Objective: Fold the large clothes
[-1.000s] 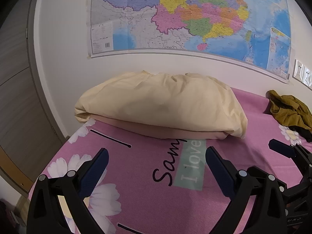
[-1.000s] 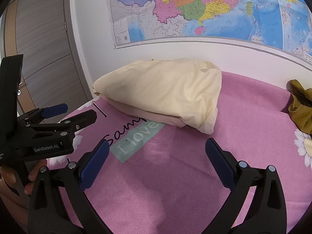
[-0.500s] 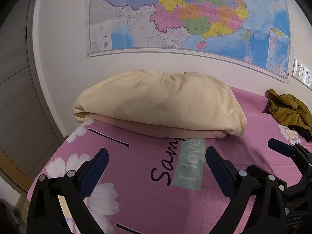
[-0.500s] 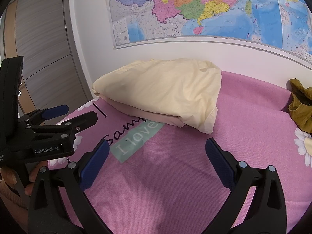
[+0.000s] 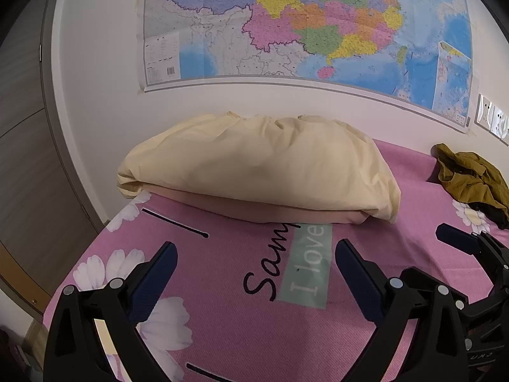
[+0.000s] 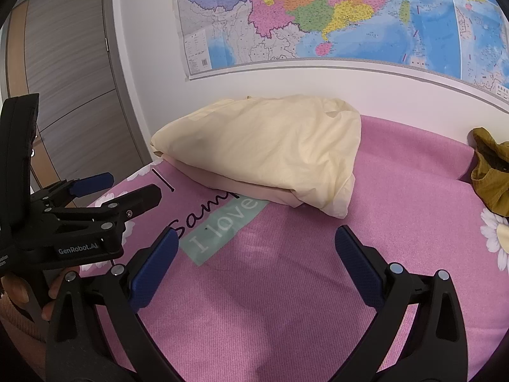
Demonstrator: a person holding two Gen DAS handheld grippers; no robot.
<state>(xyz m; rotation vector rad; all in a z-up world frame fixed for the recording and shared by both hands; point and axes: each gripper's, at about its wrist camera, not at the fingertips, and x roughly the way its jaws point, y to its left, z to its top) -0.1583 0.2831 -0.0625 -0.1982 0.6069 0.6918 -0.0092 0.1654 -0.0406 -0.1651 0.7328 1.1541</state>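
Grippers wide over a pink bed, olive garment crumpled at the far right

Olive-brown garment [image 5: 467, 175] lay in a rumpled heap near the wall at the right side of the bed, on the pink flowered bedsheet [image 5: 254, 334]. Bunched as it was, I could make out no long axis and no way it pointed. Well apart from it, toward the left, a cream pillow [image 5: 261, 168] rested on a peach one, its length running along the wall beneath the wall map [image 5: 302, 25].

The left gripper [image 5: 256, 264] hung above the printed lettering on the sheet, its blue-padded fingers [image 5: 156, 273] spread wide with nothing between them. The right gripper [image 6: 256, 254] stood just beside it, likewise spread wide and empty, over bare pink cloth. A hand [image 6: 19, 289] gripped the left tool's handle at the picture's edge.
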